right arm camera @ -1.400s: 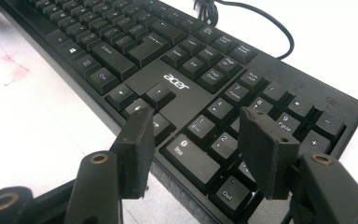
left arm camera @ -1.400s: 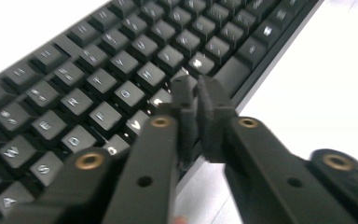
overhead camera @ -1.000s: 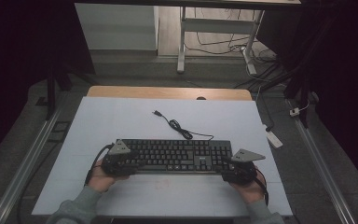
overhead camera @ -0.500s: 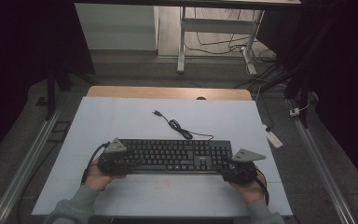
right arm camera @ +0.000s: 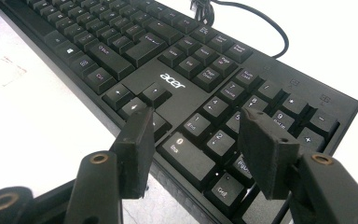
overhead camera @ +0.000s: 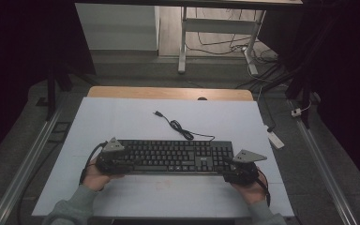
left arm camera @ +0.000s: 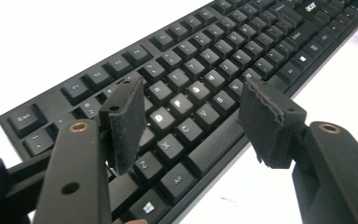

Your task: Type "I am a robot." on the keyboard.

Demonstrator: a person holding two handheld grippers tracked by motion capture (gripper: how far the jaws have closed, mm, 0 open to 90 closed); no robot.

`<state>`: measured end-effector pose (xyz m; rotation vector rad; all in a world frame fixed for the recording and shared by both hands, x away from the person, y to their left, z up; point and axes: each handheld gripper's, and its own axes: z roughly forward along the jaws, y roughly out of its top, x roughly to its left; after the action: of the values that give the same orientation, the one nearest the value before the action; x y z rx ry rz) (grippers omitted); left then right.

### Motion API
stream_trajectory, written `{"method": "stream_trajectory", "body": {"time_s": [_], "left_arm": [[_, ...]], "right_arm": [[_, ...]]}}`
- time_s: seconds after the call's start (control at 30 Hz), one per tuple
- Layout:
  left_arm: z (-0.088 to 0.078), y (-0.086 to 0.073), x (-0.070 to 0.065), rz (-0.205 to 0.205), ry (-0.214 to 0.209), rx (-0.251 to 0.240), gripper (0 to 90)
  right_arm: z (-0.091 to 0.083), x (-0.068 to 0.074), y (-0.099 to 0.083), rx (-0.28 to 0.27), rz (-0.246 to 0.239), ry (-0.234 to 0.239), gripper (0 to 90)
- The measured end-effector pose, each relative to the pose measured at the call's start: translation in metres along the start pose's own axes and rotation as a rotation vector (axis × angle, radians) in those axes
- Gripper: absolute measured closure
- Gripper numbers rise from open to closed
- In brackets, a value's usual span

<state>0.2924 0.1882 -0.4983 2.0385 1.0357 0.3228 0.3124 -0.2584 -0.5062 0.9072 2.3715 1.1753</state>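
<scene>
Keyboard (overhead camera: 171, 157): flat on the white surface (overhead camera: 122, 122), toward 6 o'clock.
Left gripper (left arm camera: 191, 121): jaws have just been opening, parted over the keyboard's 9 o'clock end.
Right gripper (right arm camera: 196, 144): jaws apart above the 3 o'clock end, gripping nothing.

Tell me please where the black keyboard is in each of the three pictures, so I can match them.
High view: the keyboard lies across the near middle of the white table.
Left gripper view: it runs from bottom left to top right, its letter keys between the jaws.
Right gripper view: it runs from top left to bottom right, its number pad between the jaws.
Shared landmark: the white logo beside the number pad.
</scene>
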Motion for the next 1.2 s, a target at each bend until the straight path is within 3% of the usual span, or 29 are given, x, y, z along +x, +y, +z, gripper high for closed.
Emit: {"method": "stream_trajectory", "body": {"time_s": [0.57,0.67,0.77,1.0,1.2], "left_arm": [[-0.009,-0.007,0.02,-0.051,0.056,0.004,48.1],[-0.01,-0.009,0.022,-0.048,0.066,0.011,53.8],[-0.01,-0.01,0.026,-0.049,0.047,0.028,65.4],[-0.008,-0.012,0.03,-0.053,0.062,0.054,86.7],[0.0,-0.014,0.031,-0.049,0.077,0.083,89.1]], "right_arm": [[0.001,0.0,-0.001,0.002,-0.001,0.003,46.0],[0.001,0.0,-0.001,-0.002,0.002,0.003,46.0],[0.001,0.0,0.0,0.005,-0.001,0.002,45.9],[0.001,0.0,-0.001,0.005,0.0,0.001,45.9],[0.001,0.0,0.0,0.009,-0.002,-0.005,45.7]]}}
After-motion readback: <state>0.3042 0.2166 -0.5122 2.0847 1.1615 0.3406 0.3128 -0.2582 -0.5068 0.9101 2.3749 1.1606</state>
